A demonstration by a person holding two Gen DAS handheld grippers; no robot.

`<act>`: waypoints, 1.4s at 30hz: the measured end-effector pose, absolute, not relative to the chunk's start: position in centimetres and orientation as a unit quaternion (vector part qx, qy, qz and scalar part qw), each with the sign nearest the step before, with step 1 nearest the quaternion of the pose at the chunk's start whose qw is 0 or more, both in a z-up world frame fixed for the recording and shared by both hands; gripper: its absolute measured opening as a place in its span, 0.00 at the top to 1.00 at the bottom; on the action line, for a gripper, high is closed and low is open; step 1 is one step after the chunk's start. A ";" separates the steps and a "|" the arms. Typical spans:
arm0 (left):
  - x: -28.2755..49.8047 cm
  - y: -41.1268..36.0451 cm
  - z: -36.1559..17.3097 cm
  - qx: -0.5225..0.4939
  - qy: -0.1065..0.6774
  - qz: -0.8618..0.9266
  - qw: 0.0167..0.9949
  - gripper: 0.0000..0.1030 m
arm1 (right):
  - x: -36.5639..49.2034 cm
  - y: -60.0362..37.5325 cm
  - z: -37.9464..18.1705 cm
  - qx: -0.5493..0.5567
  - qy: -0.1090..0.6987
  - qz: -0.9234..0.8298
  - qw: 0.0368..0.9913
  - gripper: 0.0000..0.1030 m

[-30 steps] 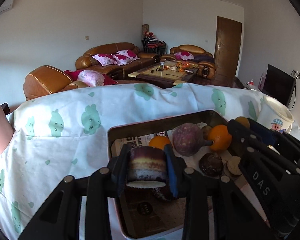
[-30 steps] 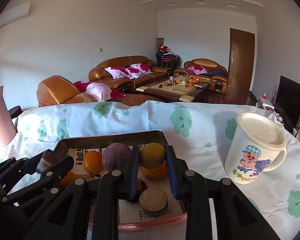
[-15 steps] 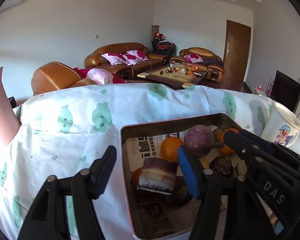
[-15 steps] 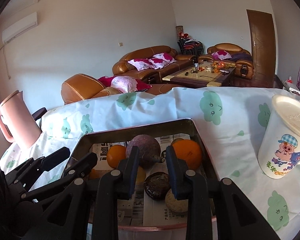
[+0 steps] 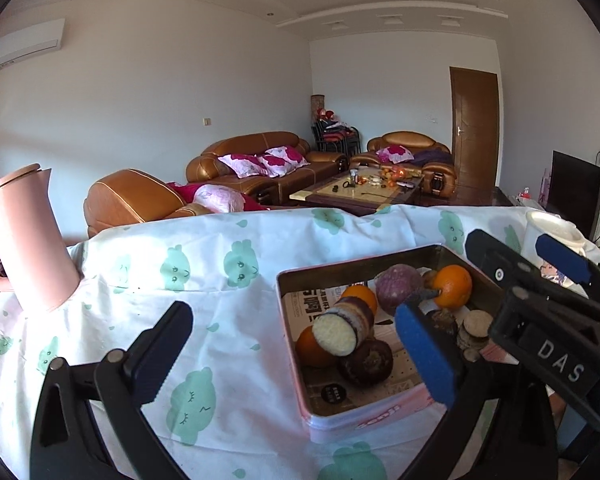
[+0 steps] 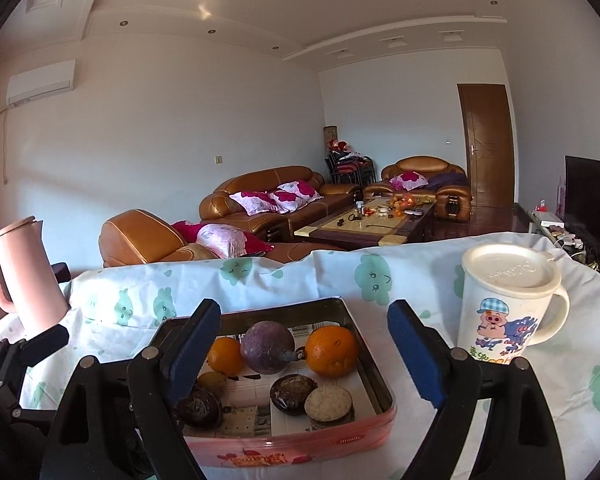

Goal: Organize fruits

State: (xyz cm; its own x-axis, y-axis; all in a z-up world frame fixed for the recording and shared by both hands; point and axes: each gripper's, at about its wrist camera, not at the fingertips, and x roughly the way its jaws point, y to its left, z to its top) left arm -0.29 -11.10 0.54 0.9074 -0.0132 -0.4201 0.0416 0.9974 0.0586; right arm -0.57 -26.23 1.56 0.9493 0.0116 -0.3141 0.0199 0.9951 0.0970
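Two oranges (image 6: 332, 350), a purple fruit (image 6: 267, 346) and cut pieces fill the tin (image 6: 292, 446). Left gripper (image 5: 296, 338) and right gripper (image 6: 304, 346) jaws are opening, empty.

left gripper (image 5: 292, 340): jaws opening, empty; the cut purple piece (image 5: 345, 326) it gripped now lies in the tin (image 5: 332, 416)
right gripper (image 6: 304, 348): jaws opening, empty, above the tin

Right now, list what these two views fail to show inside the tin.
- Left view: right gripper covers the tin's right wall.
- Right view: a right gripper finger hides the tin's left side, including the cut purple piece.
- Both views: newspaper lining print is unreadable.
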 end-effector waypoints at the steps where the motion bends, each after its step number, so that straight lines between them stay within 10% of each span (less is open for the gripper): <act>1: -0.6 -10.9 0.5 0.034 0.211 -0.011 0.977 0.00 | -1.0 -26.1 1.6 0.046 0.157 -0.006 0.987 0.16; 42: -3.7 -9.8 0.9 0.031 0.191 -0.006 0.981 0.00 | -5.3 -26.0 2.0 0.038 0.121 -0.050 0.991 0.16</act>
State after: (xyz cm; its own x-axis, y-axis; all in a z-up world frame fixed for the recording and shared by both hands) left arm -3.74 -9.81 0.94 0.9273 0.0008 -0.3743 0.0231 0.9980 0.0595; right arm -5.34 -26.00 1.99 0.9659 -0.0890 -0.2430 0.1074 0.9922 0.0635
